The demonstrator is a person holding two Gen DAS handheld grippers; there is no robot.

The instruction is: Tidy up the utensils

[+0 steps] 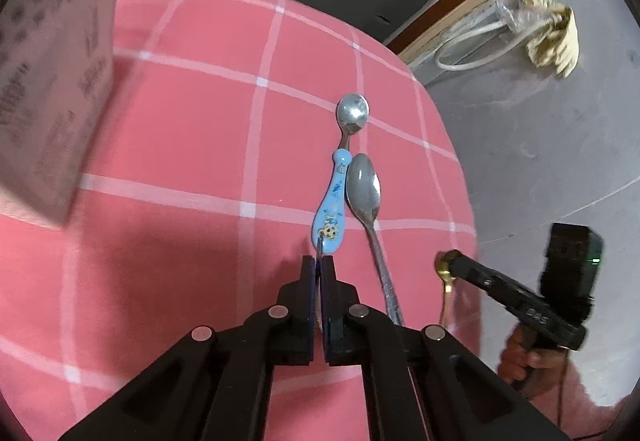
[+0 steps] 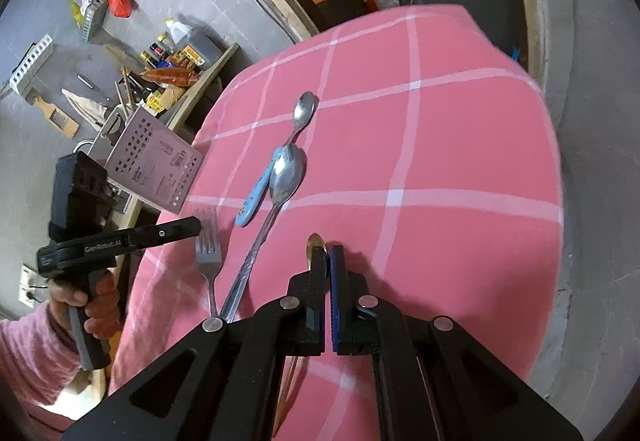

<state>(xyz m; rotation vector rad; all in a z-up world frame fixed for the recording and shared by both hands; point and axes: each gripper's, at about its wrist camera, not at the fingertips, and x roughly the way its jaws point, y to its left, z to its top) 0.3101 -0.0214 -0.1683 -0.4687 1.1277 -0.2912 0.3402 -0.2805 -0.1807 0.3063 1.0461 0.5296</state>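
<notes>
1. At the far left of the pink checked tablecloth (image 2: pixel 440 145) stands a perforated utensil holder (image 2: pixel 158 165), printed with dark text; from the left wrist it shows only as a blurred pale block (image 1: pixel 52 101) at the cloth's left edge.
2. The left gripper (image 1: pixel 319 265) has its jaws pressed together on a fork (image 2: pixel 209 261). The left wrist view shows a thin metal sliver between the blue pads, just short of the blue handle. From the right wrist the fork's tines and neck show plainly on the cloth, just under the tip of that gripper (image 2: pixel 192 227), held by a hand (image 2: pixel 90 305) in a pink sleeve.
3. Next comes a child's spoon with a blue cartoon handle (image 1: pixel 330 213), its steel bowl pointing away.
4. Touching its right side lies a long steel spoon (image 1: pixel 366 201), bowl up; its bowl overlaps the blue spoon's neck.
5. Right of that, the right gripper (image 2: pixel 328 253) is clamped shut on a gold spoon (image 2: pixel 316 241). The bowl pokes out past the fingertips, and the handle runs back under the jaws.
6. From the left wrist the same gold spoon (image 1: pixel 444 273) hangs from that gripper (image 1: pixel 450 259) over the cloth's right edge.
</notes>
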